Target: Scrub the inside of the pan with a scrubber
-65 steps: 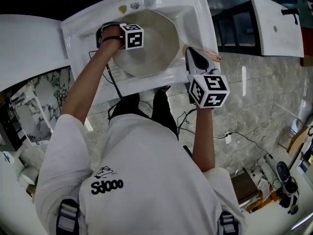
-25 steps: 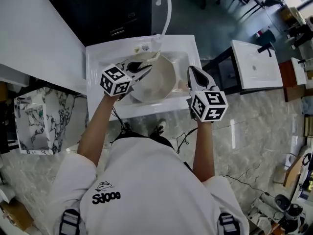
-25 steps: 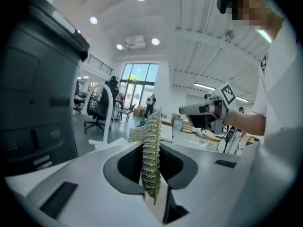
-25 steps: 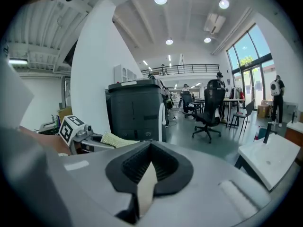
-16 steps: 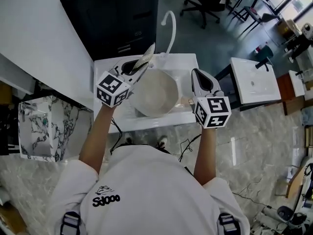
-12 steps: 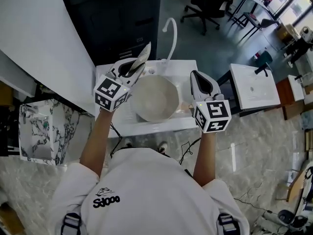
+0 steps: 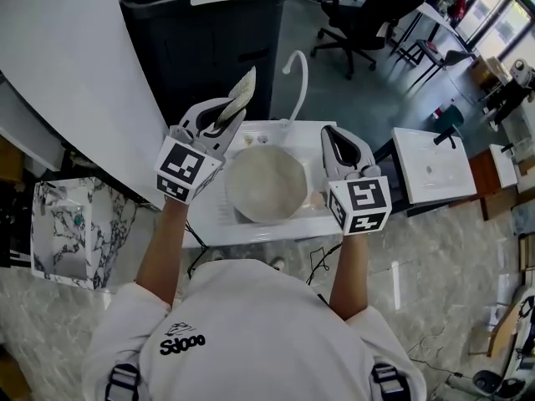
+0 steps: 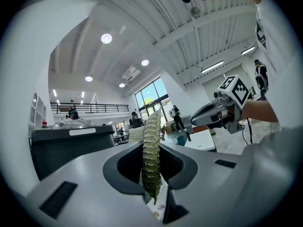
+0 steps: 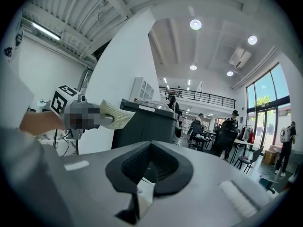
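Scrubber (image 7: 243, 86) is what we find pinched in the left gripper (image 7: 229, 111). In the left gripper view its ribbed, yellow-green edge stands upright between the two jaws, which press on it from both sides, and its upper part sticks out past the tips. From the head view we see that gripper held up in the air, above the left rear corner of the white sink (image 7: 219, 224), with the pad pointing away from the person toward a dark cabinet (image 7: 209, 23). The pan (image 7: 266, 184) lies in the sink below and between the two grippers, round and pale, its inside facing up. Neither gripper touches it. The right gripper (image 7: 334, 134) hovers above the sink's right side. In the right gripper view we see its jaws brought together at the tips with nothing between them, only a small gap lower down, behind the tips, through which a bit of white shows. A curved white faucet (image 7: 297, 61) rises at the back of the sink. A second white basin (image 7: 426, 164) stands well apart to the right, on the grey floor.
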Demonstrator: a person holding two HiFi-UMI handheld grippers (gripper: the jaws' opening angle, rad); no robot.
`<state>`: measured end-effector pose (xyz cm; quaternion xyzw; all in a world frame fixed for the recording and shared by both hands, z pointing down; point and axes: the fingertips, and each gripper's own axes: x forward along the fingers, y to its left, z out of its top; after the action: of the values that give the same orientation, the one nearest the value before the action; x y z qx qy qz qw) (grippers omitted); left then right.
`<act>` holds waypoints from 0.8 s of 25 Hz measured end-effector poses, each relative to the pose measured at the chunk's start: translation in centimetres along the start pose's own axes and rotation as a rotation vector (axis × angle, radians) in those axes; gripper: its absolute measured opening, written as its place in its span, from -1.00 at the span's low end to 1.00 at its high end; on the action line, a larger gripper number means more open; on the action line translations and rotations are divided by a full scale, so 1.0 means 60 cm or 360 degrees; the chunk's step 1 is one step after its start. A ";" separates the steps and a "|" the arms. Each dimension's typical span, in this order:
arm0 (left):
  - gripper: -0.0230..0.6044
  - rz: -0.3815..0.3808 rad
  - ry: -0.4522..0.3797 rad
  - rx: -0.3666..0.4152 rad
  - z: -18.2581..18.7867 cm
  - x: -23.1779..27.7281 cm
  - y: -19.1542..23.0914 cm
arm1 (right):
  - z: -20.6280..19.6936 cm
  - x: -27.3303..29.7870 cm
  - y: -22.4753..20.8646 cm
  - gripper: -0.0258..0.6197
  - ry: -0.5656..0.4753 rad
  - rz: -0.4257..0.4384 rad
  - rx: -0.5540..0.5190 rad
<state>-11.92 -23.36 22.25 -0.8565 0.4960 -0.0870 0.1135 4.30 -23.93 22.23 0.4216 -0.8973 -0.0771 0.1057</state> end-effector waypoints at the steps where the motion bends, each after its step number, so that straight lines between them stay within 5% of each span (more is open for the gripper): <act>1: -0.72 -0.0003 -0.0017 -0.0004 0.007 -0.002 0.002 | 0.007 0.002 0.004 -0.89 -0.0015 0.0011 0.0001; 20: -0.72 -0.0026 -0.0002 0.0040 0.012 0.001 -0.011 | 0.010 0.016 0.006 -0.89 -0.0003 0.0018 -0.0028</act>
<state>-11.15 -22.99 21.76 -0.8590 0.4878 -0.0937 0.1239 3.27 -24.40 21.83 0.4156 -0.8990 -0.0848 0.1088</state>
